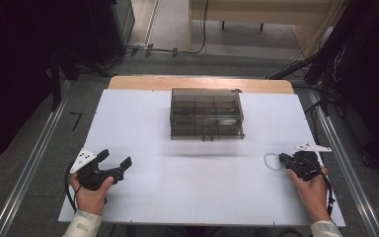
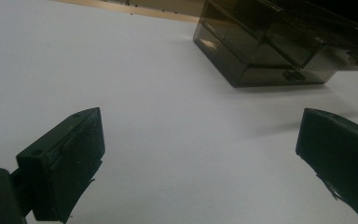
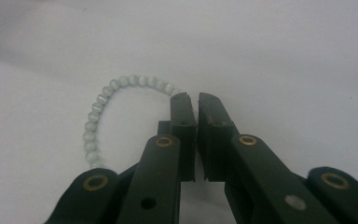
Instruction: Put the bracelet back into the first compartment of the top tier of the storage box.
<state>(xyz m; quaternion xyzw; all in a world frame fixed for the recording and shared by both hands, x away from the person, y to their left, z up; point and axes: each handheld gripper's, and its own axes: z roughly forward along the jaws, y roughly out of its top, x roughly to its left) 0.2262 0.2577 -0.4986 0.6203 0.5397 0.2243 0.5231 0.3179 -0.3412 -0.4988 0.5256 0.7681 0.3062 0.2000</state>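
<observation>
A small bracelet of pale green beads [image 1: 272, 161] lies on the white table near its right edge. My right gripper [image 1: 284, 159] rests on the table, and its jaws are shut on one side of the bracelet's loop. In the right gripper view the bracelet [image 3: 98, 112] curls out to the left of the closed right gripper [image 3: 196, 98]. Near the front left my left gripper [image 1: 114, 159] is held open with nothing between its jaws. The left gripper view has the left gripper [image 2: 200, 116] spread wide over bare table.
A smoky see-through compartment box [image 1: 206, 113] with its lid shut stands at the middle back of the white table [image 1: 177, 197]; the left gripper view catches the box [image 2: 261, 51] at the upper right. Cables and dark equipment stand beyond the table's far edge.
</observation>
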